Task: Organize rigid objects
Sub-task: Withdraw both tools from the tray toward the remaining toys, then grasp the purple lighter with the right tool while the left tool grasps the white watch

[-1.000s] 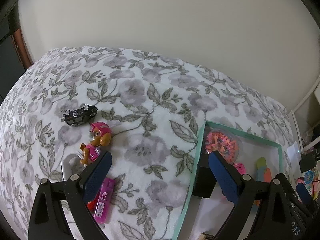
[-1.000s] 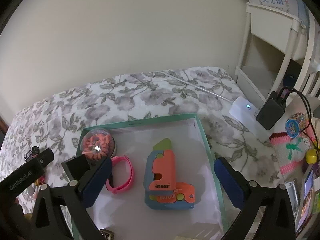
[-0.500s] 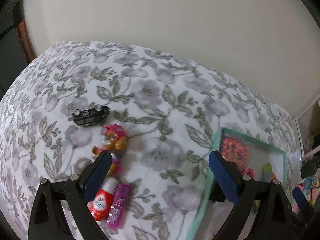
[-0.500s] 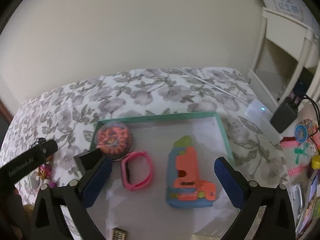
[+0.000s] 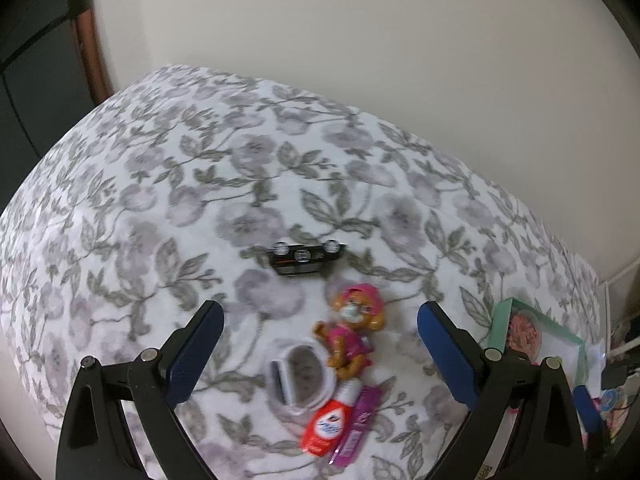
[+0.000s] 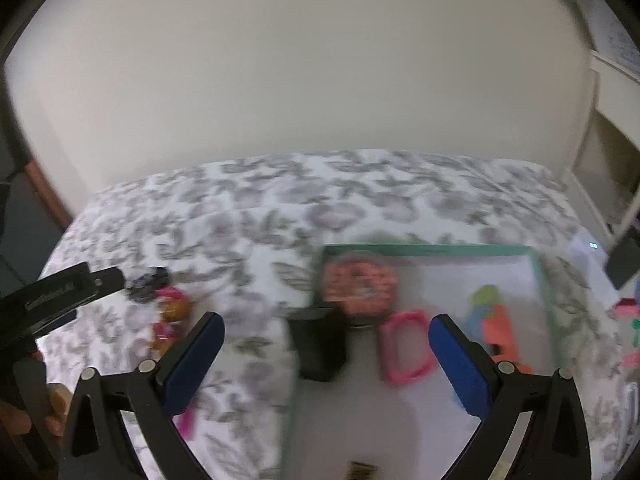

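The left gripper (image 5: 318, 322) hung over the bed (image 5: 168, 200), jaws wide apart and empty, with the pup toy (image 5: 352, 334) between them. The right gripper (image 6: 326, 336) was wide apart and empty too, near the box (image 6: 536, 276). The toys lay packed together (ring (image 5: 300, 380) touching pup, tube (image 5: 332, 424) close below). A grab could bump the ring or catch two at once. The soft bed might let the pup roll away.

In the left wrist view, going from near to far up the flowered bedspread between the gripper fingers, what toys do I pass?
Red squeeze tube → white oval wristband → orange puppy figure in a pink outfit → small black toy car.
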Available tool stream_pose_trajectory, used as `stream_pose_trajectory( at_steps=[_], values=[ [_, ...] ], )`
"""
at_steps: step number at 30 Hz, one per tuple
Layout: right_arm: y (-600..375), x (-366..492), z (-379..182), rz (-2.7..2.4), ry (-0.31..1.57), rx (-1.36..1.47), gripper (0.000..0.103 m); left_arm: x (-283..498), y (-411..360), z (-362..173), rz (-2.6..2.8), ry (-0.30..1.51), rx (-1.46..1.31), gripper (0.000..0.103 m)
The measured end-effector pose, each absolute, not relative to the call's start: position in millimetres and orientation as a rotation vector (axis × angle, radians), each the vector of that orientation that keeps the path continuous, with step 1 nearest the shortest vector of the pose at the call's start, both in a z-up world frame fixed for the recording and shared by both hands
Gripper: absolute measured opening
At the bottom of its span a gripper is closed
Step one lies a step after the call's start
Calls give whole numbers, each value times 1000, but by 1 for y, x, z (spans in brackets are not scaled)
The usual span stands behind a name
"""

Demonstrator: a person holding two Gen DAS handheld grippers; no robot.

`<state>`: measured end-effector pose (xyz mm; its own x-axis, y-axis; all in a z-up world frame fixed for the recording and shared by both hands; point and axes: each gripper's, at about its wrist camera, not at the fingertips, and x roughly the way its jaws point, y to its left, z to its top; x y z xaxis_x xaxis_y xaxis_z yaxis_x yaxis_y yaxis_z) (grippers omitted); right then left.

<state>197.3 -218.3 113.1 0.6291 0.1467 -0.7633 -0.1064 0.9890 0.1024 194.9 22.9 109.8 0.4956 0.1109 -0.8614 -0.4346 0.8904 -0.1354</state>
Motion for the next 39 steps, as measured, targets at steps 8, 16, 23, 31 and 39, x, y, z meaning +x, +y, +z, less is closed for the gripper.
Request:
stream_pose_trajectory(
  at_steps=[8, 16, 23, 31, 39],
  values=[
    [-174, 190, 111, 261, 920, 46, 103, 175, 50, 109, 389, 1042, -418, 98],
    [-140, 187, 86, 318, 1016, -8, 93, 170, 54, 75, 388, 1140, -464, 98],
    [-125, 188, 55, 329, 1113, -43, 86, 171, 52, 47, 420, 1204, -444, 97],
    [-119, 190, 33, 342, 1172, -44, 82, 172, 50, 29, 419, 1236, -456, 97],
    [-112, 188, 28, 336, 1184, -99, 80, 177, 45, 19, 426, 1245, -437, 97]
  ],
)
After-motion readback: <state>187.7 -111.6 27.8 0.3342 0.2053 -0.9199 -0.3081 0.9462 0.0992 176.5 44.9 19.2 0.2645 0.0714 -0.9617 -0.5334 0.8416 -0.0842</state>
